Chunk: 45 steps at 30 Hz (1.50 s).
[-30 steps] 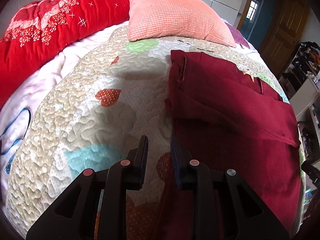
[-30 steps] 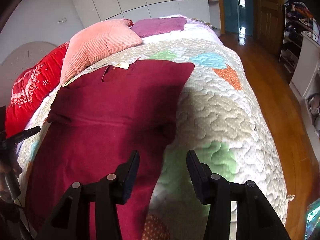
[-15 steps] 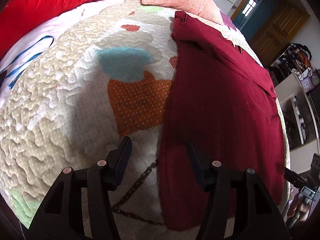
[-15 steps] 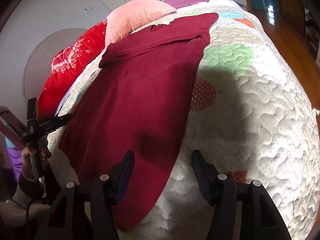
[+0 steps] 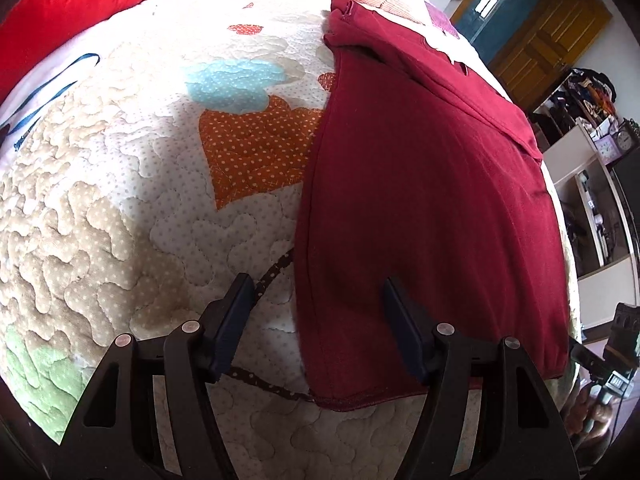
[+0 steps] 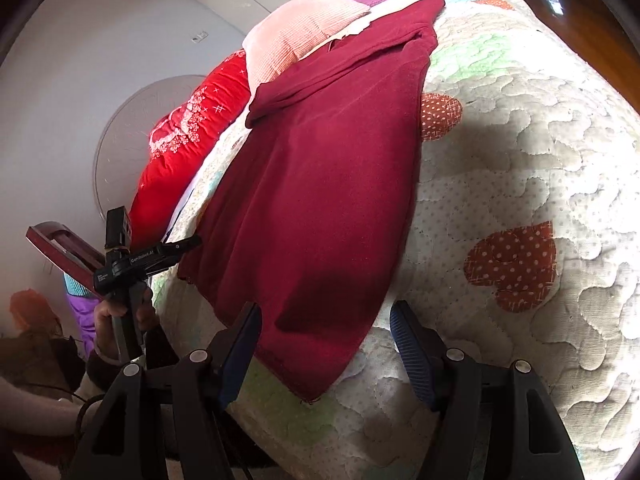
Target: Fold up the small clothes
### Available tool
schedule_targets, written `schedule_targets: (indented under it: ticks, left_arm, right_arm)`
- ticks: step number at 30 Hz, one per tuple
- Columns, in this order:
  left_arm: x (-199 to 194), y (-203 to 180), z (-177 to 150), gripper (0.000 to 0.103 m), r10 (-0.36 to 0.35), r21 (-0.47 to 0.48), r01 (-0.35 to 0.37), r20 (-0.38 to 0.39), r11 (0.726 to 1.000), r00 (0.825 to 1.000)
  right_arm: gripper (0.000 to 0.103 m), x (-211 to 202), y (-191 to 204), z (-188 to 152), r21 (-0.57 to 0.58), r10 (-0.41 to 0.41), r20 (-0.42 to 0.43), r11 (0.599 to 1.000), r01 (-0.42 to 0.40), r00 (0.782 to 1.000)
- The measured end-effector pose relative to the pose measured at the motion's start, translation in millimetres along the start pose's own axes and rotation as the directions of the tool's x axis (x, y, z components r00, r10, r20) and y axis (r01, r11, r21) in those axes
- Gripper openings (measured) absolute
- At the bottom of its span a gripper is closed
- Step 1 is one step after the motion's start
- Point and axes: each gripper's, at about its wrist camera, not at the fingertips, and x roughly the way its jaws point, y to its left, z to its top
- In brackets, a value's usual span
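A dark red garment point(image 5: 424, 200) lies flat on the quilted bed, its upper part folded across near the pillow. My left gripper point(image 5: 318, 308) hovers over the garment's near left hem corner. Its jaws are opening, with the cloth edge between them and the pads not pressing on it. In the right wrist view the same garment point(image 6: 320, 200) runs toward me, and my right gripper point(image 6: 326, 332) stands open astride its near right corner, also not pinching. A hand holds the left gripper point(image 6: 152, 256) at the bed's left edge.
The patchwork quilt point(image 5: 120, 200) covers the bed. A pink pillow point(image 6: 304, 36) and a red bolster point(image 6: 188, 136) lie at the head. Shelves point(image 5: 592, 208) and a wooden door point(image 5: 552, 36) stand beyond the bed's right side, and wooden floor point(image 6: 576, 4) shows past the quilt.
Both grippers drew back from mid-garment to its near hem and tipped downward. The left jaws went from nearly shut to wide, and the right jaws widened a little.
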Motion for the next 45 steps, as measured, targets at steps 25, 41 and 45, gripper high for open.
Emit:
schedule_targets:
  ticks: [25, 41, 45]
  left_arm:
    - [0, -20, -15, 0.06, 0.113, 0.052, -0.115, 0.046, 0.992, 0.993]
    - [-32, -35, 90, 0.007, -0.178, 0.032, 0.176, 0.123, 0.984, 0.976]
    - [-26, -54, 155, 0.007, -0.18, 0.049, 0.174, 0.186, 0.984, 0.966]
  right_arm:
    - [0.021, 28, 9, 9, -0.033, 0.094, 0.005, 0.995, -0.093, 0.996]
    - [0.015, 1, 24, 130, -0.126, 0.268, 0.226, 0.961, -0.245, 0.937]
    - [0.015, 5, 16, 188, -0.122, 0.239, 0.292, 0.97, -0.212, 0.926]
